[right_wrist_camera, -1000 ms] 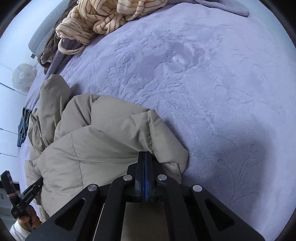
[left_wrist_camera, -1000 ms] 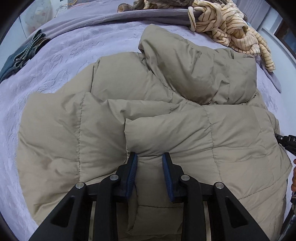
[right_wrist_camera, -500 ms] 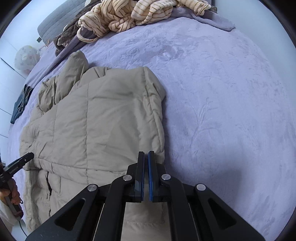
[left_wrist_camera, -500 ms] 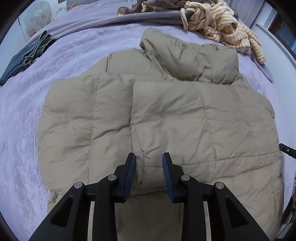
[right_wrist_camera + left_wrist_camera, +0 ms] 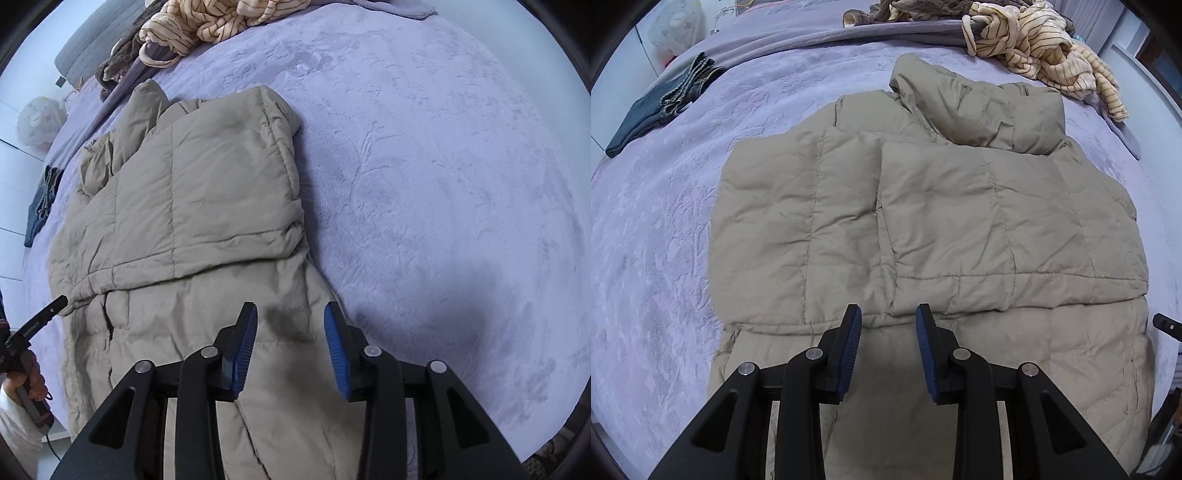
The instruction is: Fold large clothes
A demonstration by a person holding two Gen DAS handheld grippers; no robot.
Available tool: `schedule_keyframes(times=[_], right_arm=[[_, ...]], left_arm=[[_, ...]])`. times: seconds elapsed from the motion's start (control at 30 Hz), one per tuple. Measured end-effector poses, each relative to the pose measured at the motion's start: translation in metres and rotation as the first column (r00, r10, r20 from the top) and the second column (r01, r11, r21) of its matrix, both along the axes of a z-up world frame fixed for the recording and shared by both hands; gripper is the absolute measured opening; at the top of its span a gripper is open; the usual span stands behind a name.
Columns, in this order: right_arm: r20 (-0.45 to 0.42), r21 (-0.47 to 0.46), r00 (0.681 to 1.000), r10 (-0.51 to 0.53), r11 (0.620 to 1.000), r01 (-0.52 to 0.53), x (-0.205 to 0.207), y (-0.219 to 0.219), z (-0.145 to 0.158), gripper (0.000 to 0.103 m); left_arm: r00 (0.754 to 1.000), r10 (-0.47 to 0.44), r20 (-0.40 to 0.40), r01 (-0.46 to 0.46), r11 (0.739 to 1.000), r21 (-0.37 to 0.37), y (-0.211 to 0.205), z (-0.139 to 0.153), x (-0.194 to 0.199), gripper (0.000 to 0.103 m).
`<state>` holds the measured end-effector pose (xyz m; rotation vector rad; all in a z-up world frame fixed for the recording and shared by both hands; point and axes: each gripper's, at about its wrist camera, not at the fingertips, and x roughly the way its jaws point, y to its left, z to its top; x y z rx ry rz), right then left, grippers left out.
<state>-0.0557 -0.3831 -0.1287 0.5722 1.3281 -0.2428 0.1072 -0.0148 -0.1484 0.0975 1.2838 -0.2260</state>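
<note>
While the tan puffer jacket [image 5: 960, 229] is lying spread across the purple bedspread [image 5: 657, 221], with its sleeves folded in over the body and its collar end toward the striped garment [image 5: 1045, 48] at the far edge, both grippers are hanging above its near portion and pointing steeply down. The right gripper [image 5: 290, 343] has just been opening its jaws; a second ago they were pressed together at the jacket's edge, and now they are standing apart with nothing between them, so the fabric is released. The left gripper [image 5: 888, 343] is holding its jaws partly apart as before, gripping nothing, and the jacket now appears further below it. This is indicating that one fold is laid down and the next fold, probably the lower half onto the upper, is not yet begun. The jacket's near hem is running out of view beneath the gripper frames, so its lie cannot be checked. A dark folded item [image 5: 653, 110], perhaps jeans, is too distorted to identify, and the hand [image 5: 26, 380] on the left gripper is cut off at the edge.
</note>
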Motion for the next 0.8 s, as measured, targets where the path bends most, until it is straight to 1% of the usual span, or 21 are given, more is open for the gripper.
schedule_keyframes(times=[0.07,0.13,0.17,0.2,0.23,0.27,0.3,0.4,0.53,0.57,0.6,0.7,0.8], right_arm=[[-0.002,0.02,1.0,0.0,1.0,0.0,-0.006,0.007,0.004,0.044],[-0.005,0.049,1.0,-0.003,0.999,0.003,-0.011,0.014,0.007,0.051],[-0.005,0.062,1.0,-0.005,0.998,0.005,-0.014,0.016,0.008,0.054],[-0.007,0.074,1.0,-0.006,0.997,0.006,-0.016,0.019,0.009,0.056],[-0.009,0.083,1.0,-0.005,0.997,0.005,-0.018,0.023,0.01,0.057],[-0.01,0.088,1.0,-0.004,0.996,0.005,-0.021,0.026,0.011,0.058],[-0.011,0.092,1.0,-0.003,0.996,0.004,-0.023,0.029,0.013,0.059],[-0.013,0.105,1.0,0.005,0.994,-0.004,-0.03,0.036,0.018,0.064],[-0.01,0.127,1.0,0.009,0.992,-0.008,-0.037,0.045,0.023,0.073],[-0.008,0.137,1.0,0.01,0.991,-0.009,-0.039,0.046,0.024,0.079],[-0.004,0.152,1.0,0.011,0.988,-0.01,-0.041,0.048,0.025,0.082],[0.01,0.2,1.0,0.008,0.98,-0.01,-0.046,0.052,0.026,0.082],[0.011,0.225,1.0,0.023,0.974,-0.025,-0.049,0.057,0.025,0.082]], left_arm=[[1.0,0.004,0.005,-0.004,1.0,0.0,0.002,0.008,-0.012,0.033],[1.0,0.006,0.002,-0.006,1.0,-0.002,0.004,0.015,-0.021,0.033],[1.0,0.01,0.003,-0.01,1.0,0.004,0.005,0.018,-0.026,0.051],[1.0,0.017,0.009,-0.017,1.0,0.011,0.006,0.021,-0.032,0.07],[0.999,0.03,0.027,-0.03,0.999,0.016,0.008,0.025,-0.038,0.096],[0.998,0.041,0.054,-0.042,0.999,0.013,0.01,0.031,-0.044,0.098],[0.997,0.042,0.058,-0.043,0.999,0.007,0.011,0.034,-0.049,0.098],[0.998,0.057,0.018,-0.057,0.998,0.013,0.015,0.035,-0.059,0.098],[0.998,0.065,-0.006,-0.065,0.998,0.024,0.014,0.04,-0.075,0.099],[0.998,0.067,-0.016,-0.066,0.998,0.023,0.013,0.041,-0.079,0.099],[0.997,0.067,-0.024,-0.066,0.997,0.025,0.013,0.042,-0.083,0.099],[0.997,0.06,-0.042,-0.058,0.998,0.04,0.006,0.042,-0.095,0.099],[0.997,0.058,-0.05,-0.055,0.997,0.05,-0.001,0.043,-0.107,0.099]])
